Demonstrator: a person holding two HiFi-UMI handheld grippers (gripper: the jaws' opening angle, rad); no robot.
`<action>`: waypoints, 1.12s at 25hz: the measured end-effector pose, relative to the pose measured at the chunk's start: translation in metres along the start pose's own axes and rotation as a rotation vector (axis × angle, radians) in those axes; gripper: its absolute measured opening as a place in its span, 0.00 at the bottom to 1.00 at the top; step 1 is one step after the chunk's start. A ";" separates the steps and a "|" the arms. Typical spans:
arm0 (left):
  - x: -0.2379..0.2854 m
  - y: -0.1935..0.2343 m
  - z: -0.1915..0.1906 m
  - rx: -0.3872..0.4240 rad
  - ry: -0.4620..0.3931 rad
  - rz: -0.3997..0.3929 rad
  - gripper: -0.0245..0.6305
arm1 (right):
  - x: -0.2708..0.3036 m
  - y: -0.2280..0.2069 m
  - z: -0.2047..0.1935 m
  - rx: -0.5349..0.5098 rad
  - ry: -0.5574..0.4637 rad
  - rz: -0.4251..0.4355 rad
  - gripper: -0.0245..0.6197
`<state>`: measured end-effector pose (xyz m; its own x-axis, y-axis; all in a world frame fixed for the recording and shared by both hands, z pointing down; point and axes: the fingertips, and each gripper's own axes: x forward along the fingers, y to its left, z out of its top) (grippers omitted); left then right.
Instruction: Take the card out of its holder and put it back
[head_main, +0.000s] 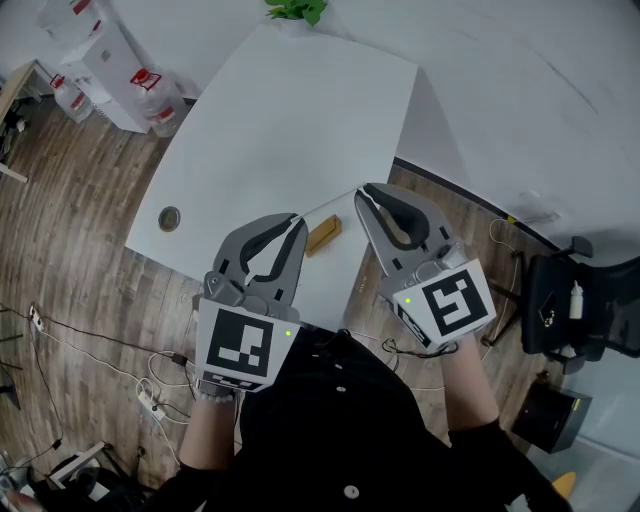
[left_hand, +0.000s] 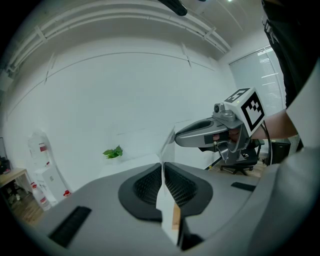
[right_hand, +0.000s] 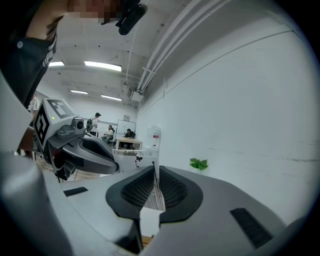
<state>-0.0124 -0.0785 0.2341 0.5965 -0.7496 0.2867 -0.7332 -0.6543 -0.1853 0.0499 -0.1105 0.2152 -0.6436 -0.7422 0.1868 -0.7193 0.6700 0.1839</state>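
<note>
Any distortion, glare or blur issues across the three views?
Head view: table edges bow, light even, no glare. Left gripper view: fisheye, black corners, washed-out white wall, card edge-on between the fingers. Right gripper view: same vignette, ceiling strip lights bright but not blown.

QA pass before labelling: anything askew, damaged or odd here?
Nothing stands out. The left gripper and right gripper both have jaws shut on the white card, near the wooden holder on the table; nothing spilled or broken.
</note>
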 end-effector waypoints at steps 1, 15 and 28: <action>0.001 0.000 0.000 0.016 -0.005 -0.007 0.08 | 0.000 0.000 0.000 0.000 0.001 0.002 0.14; 0.012 -0.003 -0.028 -0.017 0.035 -0.034 0.08 | 0.010 0.003 -0.029 0.021 0.052 0.046 0.13; 0.029 -0.007 -0.066 -0.098 0.085 -0.068 0.08 | 0.026 0.004 -0.068 0.053 0.119 0.083 0.13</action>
<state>-0.0113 -0.0893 0.3054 0.6189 -0.6902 0.3749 -0.7229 -0.6872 -0.0718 0.0481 -0.1261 0.2864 -0.6683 -0.6750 0.3126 -0.6795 0.7249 0.1127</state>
